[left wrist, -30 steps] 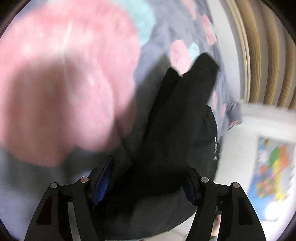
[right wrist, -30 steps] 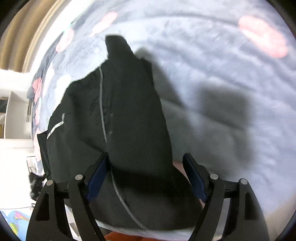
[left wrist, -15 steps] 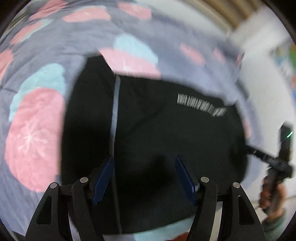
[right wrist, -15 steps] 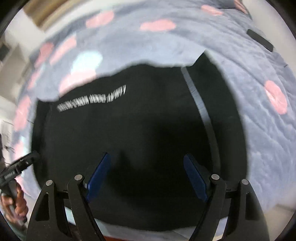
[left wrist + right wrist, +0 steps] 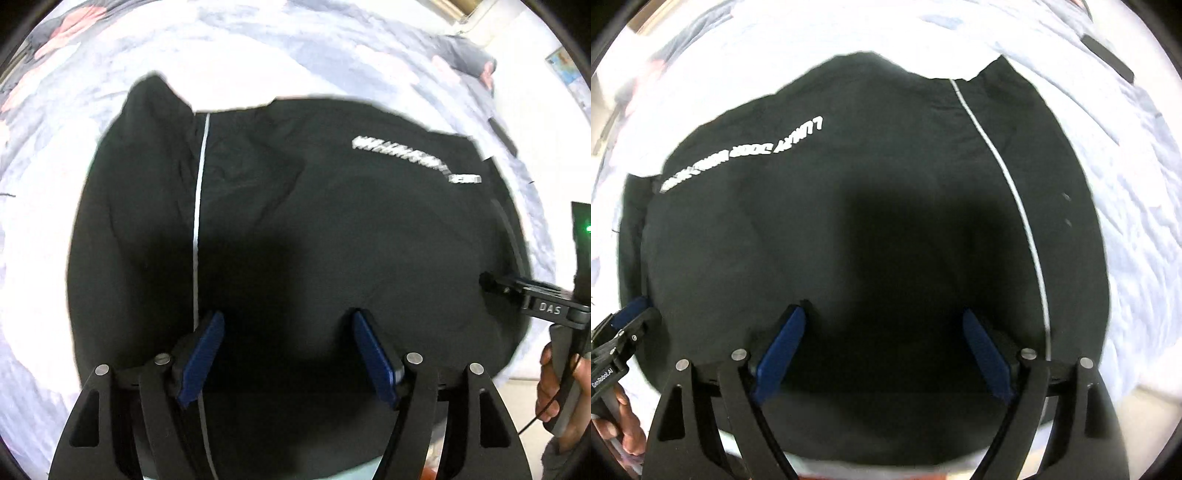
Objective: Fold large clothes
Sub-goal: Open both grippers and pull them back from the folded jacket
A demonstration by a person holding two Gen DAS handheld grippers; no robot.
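left gripper (image 5: 286, 354): jaws wide and just opened further, over cloth, pinching nothing.
black jacket (image 5: 295, 229): flat on the bedspread (image 5: 33, 229); soft, light, probably slippery; take it at hem or piping (image 5: 197, 221).
right gripper (image 5: 886, 350): wide, just opened, empty.

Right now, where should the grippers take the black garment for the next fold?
Probably the near hem of the black garment, one corner per gripper, coming straight down from above. It lies flat on the bedspread, so only an edge gives a pinchable lip. Both the left gripper and right gripper hang open above it.
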